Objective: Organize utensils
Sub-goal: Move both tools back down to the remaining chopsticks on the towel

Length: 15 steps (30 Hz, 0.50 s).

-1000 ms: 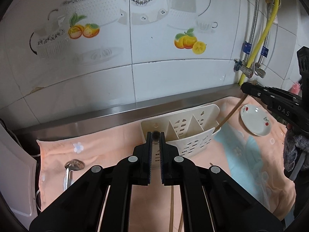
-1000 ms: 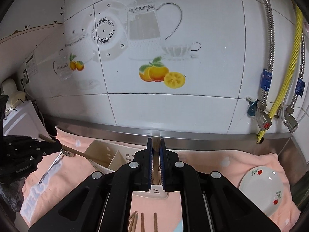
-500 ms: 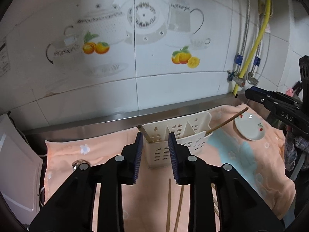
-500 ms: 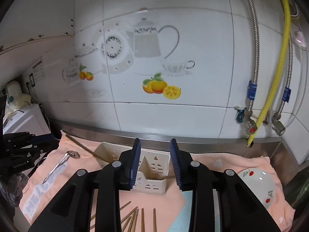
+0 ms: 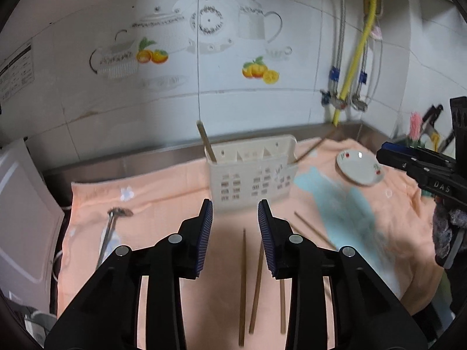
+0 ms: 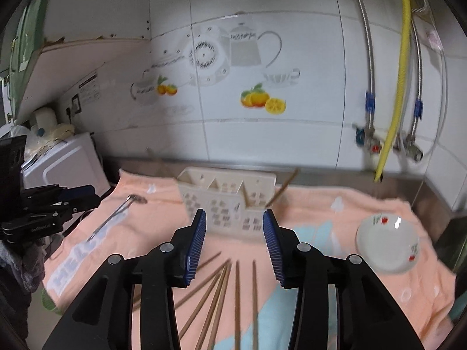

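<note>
Status: the task is partly complete. The white utensil caddy (image 5: pixel 252 172) stands upright on the peach cloth (image 6: pixel 335 221) that covers the counter (image 5: pixel 122 162), close to the tiled wall. One chopstick (image 5: pixel 205 141) leans out of its left end compartment. A second chopstick (image 6: pixel 281 188) leans out of its right end.

Left tool (image 5: pixel 235 229): released, jaws spread wide, nothing between the pads. It hovers above the cloth, in front of the caddy and apart from it.

Right tool (image 6: pixel 235 245): released, jaws spread wide, nothing between the pads. It also hovers in front of the caddy, above the loose stock.

Remaining work, as judged from the current layout:
- A fan of loose chopsticks (image 6: pixel 221 294) lies flat on the cloth, below the right tool. The exact count cannot be told, since the tool bodies cover some of them.
- A metal spoon (image 6: pixel 116 214) lies flat on the cloth, to the left of the caddy and well apart from it.
- A small white dish (image 6: pixel 386 243) rests on the cloth to the right. Whether it belongs to the task cannot be told.

Most items are not yet stowed. The middle compartments of the caddy appear unfilled.
</note>
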Each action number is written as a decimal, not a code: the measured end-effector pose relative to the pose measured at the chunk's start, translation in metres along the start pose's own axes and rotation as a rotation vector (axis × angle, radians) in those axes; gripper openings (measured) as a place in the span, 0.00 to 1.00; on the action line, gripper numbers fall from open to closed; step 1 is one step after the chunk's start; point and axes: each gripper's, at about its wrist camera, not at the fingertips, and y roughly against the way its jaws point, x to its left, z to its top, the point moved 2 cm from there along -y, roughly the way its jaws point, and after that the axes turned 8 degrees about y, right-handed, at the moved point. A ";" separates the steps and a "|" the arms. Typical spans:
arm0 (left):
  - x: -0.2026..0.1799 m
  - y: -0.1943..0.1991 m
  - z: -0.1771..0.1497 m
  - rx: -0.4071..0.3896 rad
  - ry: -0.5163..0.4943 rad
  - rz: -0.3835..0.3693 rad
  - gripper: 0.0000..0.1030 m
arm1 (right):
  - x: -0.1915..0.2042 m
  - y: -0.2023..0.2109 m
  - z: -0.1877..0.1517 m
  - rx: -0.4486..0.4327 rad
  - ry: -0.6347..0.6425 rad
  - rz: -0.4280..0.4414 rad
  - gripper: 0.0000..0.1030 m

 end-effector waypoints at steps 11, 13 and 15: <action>0.005 -0.011 -0.090 0.117 0.010 -0.009 0.32 | 0.013 0.008 -0.086 0.080 -0.012 -0.016 0.38; 0.009 -0.018 -0.101 0.143 0.023 -0.005 0.32 | 0.013 0.008 -0.101 0.099 -0.015 -0.024 0.38; 0.013 -0.023 -0.110 0.167 0.039 -0.002 0.32 | 0.012 0.009 -0.115 0.110 -0.021 -0.031 0.38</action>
